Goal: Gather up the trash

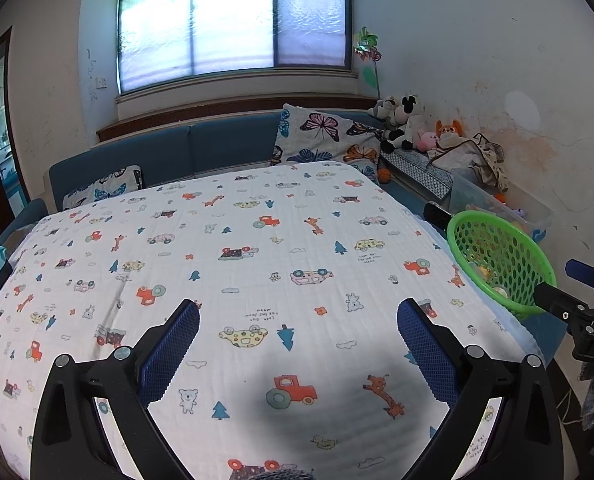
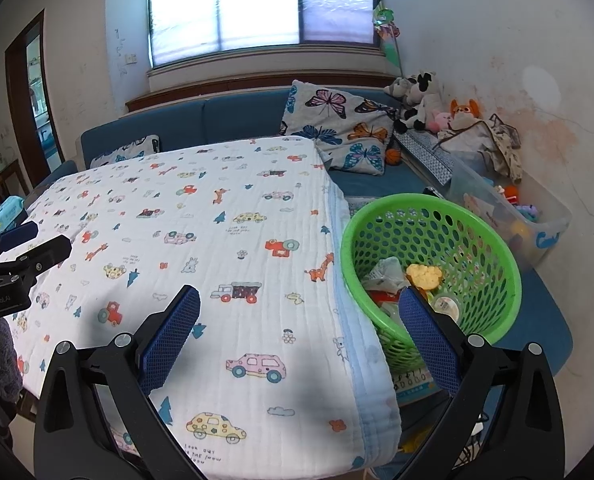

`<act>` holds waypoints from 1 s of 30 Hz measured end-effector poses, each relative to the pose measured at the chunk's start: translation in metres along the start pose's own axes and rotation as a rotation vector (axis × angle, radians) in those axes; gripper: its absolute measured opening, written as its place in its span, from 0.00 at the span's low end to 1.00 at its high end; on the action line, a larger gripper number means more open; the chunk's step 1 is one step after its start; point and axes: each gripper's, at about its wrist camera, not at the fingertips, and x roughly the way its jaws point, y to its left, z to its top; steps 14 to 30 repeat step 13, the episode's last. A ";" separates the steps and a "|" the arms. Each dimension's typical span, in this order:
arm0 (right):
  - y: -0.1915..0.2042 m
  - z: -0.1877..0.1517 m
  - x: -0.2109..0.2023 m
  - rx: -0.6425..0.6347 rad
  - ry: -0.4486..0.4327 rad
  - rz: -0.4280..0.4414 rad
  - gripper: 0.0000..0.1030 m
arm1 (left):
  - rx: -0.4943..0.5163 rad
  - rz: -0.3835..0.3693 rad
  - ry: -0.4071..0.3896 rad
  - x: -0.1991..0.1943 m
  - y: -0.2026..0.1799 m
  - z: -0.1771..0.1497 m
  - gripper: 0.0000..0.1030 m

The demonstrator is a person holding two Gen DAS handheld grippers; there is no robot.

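Hovering over the printed quilt, the left gripper and right gripper both stood spread wide, grasping nothing. At three o'clock, just beside the quilt's edge, the green basket held the trash. Farther off, a butterfly pillow leaned against the blue sofa, plush toys at one o'clock.

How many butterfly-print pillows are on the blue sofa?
2. The large butterfly pillow leans against the sofa's backrest near the corner, beside the plush toys. The small butterfly pillow lies at the left end, partly hidden behind the blanket-covered table. Others may be hidden.
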 end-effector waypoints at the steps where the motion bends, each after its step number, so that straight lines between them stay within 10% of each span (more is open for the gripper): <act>1: 0.000 0.000 0.000 0.000 0.000 0.001 0.96 | 0.000 -0.002 0.001 0.000 0.000 0.000 0.93; 30: 0.000 -0.002 0.001 0.002 0.000 0.005 0.96 | -0.003 0.001 -0.003 0.000 0.002 -0.001 0.93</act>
